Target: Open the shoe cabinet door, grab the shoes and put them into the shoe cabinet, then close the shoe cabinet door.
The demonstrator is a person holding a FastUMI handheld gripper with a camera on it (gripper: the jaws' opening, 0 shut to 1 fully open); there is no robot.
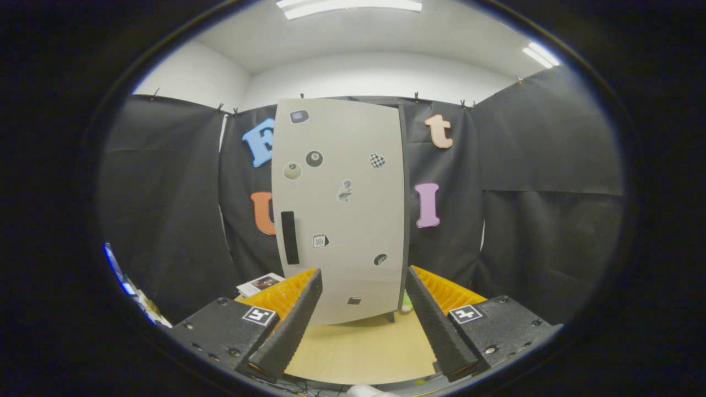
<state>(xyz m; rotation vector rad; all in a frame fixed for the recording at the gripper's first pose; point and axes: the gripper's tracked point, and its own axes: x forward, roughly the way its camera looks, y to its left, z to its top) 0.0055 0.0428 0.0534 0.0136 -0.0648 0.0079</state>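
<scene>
Hand-held two-finger gripper: fingers spread wide, nothing held, nothing touched. Square black-and-white marker tags fixed on both finger bases.

Tall pale-grey shoe cabinet: upright on the light wooden tabletop, beyond the fingertips and framed between them, in front of the black cloth wall. Door closed. Vertical black bar handle near the door's left edge. Small stickers scattered over the door, among them a black ball and a checkered heart; sticker writing too small to read.

Printed leaflet flat on the tabletop, left of the cabinet base.
</scene>
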